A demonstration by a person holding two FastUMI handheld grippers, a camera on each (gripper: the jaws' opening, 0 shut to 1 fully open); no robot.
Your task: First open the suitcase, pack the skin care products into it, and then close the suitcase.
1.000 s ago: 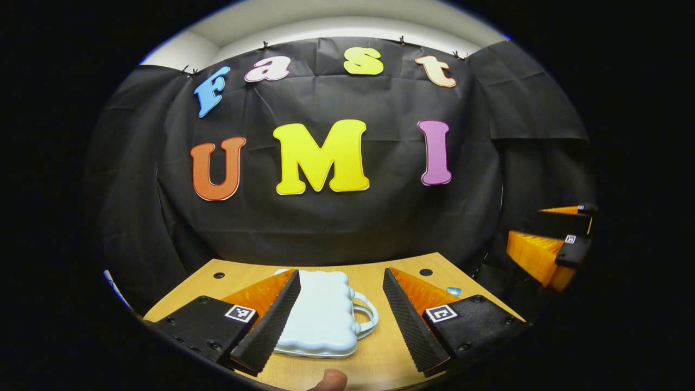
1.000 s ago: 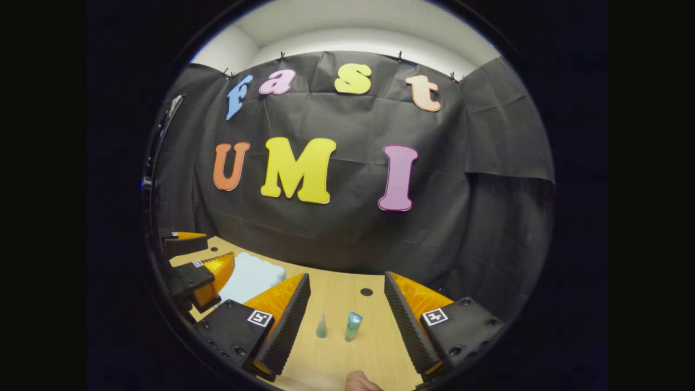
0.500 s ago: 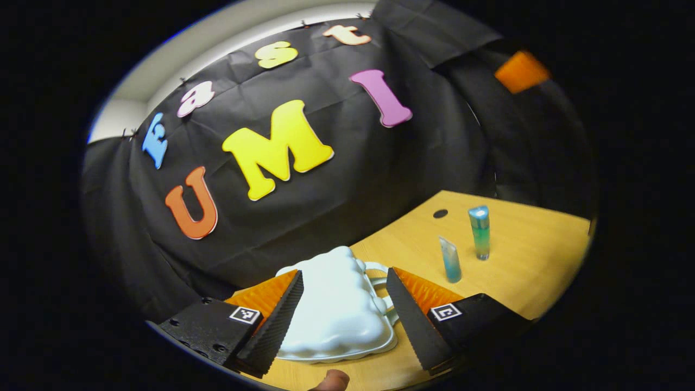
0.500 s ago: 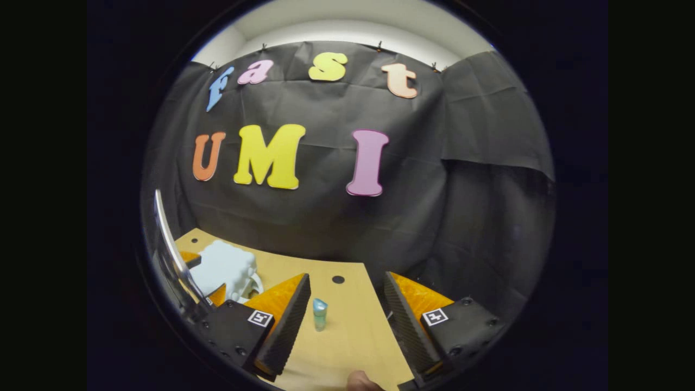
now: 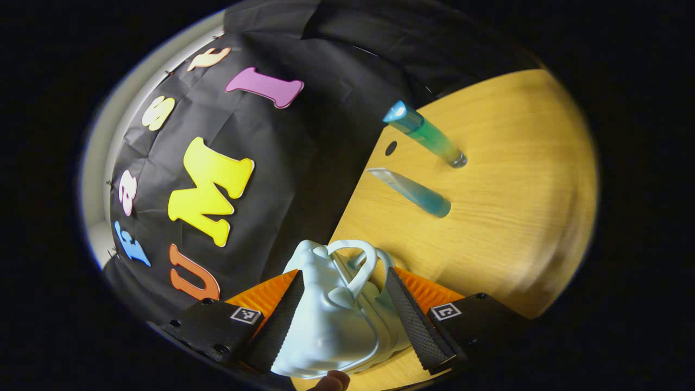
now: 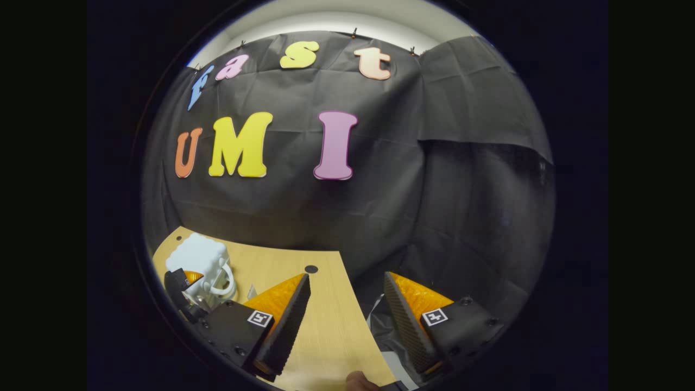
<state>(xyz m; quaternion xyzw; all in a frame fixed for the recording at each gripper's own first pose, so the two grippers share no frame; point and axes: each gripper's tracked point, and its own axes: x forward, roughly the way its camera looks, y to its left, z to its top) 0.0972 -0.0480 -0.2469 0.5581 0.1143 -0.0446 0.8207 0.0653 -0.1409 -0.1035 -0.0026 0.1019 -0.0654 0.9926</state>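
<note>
Pale-blue suitcase [image 5: 331,320] on wooden table [image 5: 505,217], clamped between left gripper [image 5: 345,315] fingers. Two teal skin care tubes [image 5: 415,191] stand beyond it. Right gripper [image 6: 347,320] jaws wide, empty.

Bare tabletop [image 5: 516,179] is left open beyond two tubes [image 5: 429,140], which stand near each other; the suitcase [image 5: 331,315] is wedged between the left gripper [image 5: 341,312] fingers.
</note>
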